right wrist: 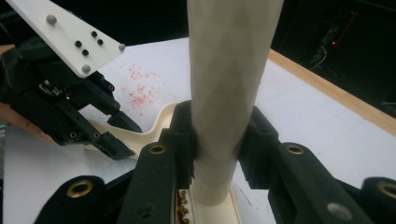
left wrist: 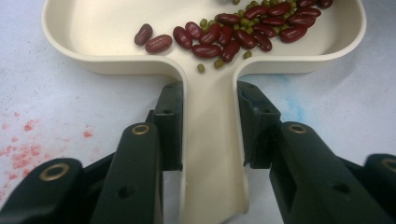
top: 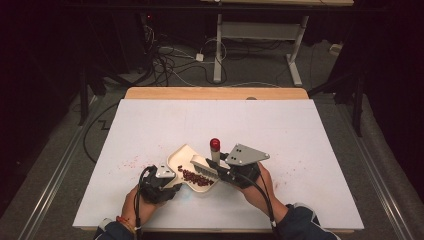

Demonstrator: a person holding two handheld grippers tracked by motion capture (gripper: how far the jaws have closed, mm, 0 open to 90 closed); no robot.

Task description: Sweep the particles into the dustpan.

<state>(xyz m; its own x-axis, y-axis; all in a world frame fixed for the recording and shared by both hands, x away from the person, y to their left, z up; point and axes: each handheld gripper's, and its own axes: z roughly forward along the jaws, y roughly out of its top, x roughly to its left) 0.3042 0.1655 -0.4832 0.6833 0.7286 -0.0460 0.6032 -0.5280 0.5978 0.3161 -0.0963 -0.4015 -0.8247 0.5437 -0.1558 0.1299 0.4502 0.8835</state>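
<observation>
The left hand-held gripper pinches the handle of a cream dustpan that lies flat on the white tabletop. The right hand-held gripper clamps the pale handle of a small brush, which is topped by a red cap; its bristles stand at the pan's mouth. Red kidney beans and small green mung beans sit inside the pan. To sweep well, the pan's lip should stay pressed flat on the tabletop while the brush pulls stragglers inward with short, low strokes. Reddish specks mark the tabletop left of the pan. No brand or writing is legible.
</observation>
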